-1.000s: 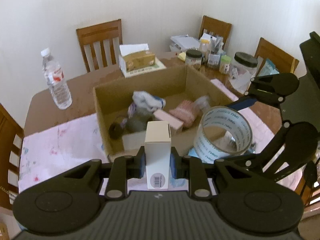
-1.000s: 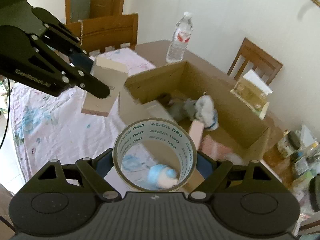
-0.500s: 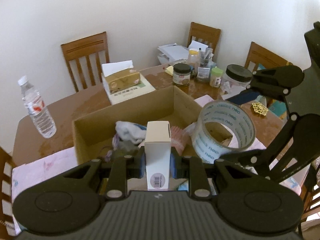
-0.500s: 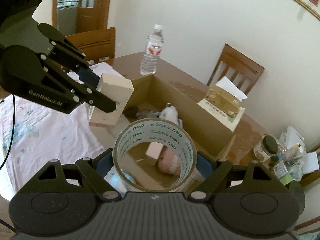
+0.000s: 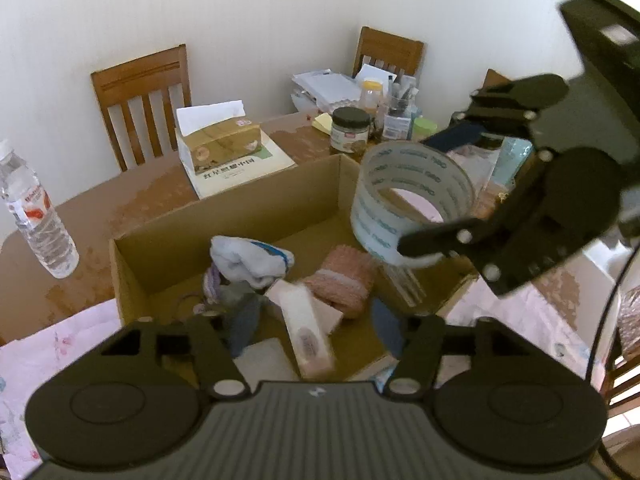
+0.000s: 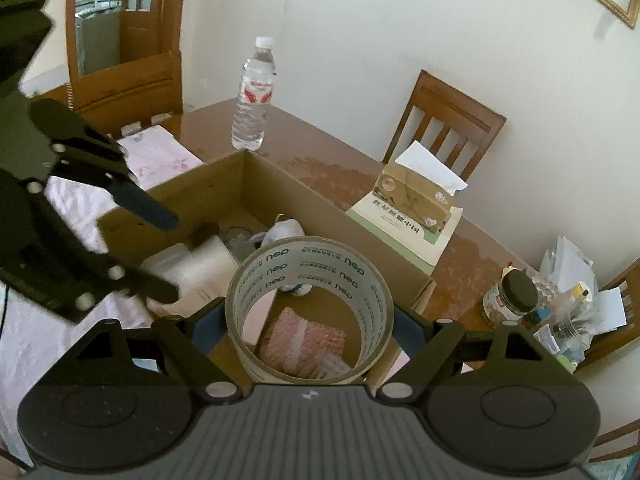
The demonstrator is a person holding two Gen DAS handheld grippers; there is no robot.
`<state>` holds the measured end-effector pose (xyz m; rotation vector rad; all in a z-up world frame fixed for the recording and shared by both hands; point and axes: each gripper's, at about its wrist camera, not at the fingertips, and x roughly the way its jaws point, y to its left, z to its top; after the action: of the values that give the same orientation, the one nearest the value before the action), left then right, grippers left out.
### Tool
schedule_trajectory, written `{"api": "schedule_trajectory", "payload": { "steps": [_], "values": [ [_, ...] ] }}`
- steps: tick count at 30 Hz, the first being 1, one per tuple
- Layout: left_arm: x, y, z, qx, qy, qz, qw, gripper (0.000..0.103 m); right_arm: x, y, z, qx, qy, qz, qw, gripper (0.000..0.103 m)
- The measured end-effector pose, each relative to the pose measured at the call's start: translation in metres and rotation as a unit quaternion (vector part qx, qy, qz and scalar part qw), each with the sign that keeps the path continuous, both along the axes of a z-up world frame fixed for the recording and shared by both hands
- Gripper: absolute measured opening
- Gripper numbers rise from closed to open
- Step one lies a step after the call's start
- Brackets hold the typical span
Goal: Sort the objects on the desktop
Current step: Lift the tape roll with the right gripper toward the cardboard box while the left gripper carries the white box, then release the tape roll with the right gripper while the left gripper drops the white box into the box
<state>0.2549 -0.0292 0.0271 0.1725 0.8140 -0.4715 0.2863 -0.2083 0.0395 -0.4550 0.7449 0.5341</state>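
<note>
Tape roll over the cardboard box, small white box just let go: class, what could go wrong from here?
1. The right tongs hold the tape roll above the cardboard box near its corner; released there, it might roll or bounce out.
2. The left tongs are opening and the white box lies tilted on other items; it could slide.
</note>
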Motion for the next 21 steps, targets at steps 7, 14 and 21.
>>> {"api": "schedule_trajectory", "payload": {
  "steps": [7,14,21],
  "values": [
    [-0.002,0.009,-0.004,0.004,0.004,-0.013,0.9999,0.078,0.036,0.005,-0.017,-0.012,0.019,-0.007,1.0,0.089],
    [-0.001,0.018,-0.008,0.001,0.01,-0.011,0.9999,0.079,0.063,0.014,-0.03,-0.023,0.031,-0.006,0.999,0.089],
    [0.005,0.027,-0.013,-0.01,0.022,0.0,0.9997,0.079,0.083,0.022,-0.04,-0.026,0.033,-0.016,0.999,0.091]
  ]
}}
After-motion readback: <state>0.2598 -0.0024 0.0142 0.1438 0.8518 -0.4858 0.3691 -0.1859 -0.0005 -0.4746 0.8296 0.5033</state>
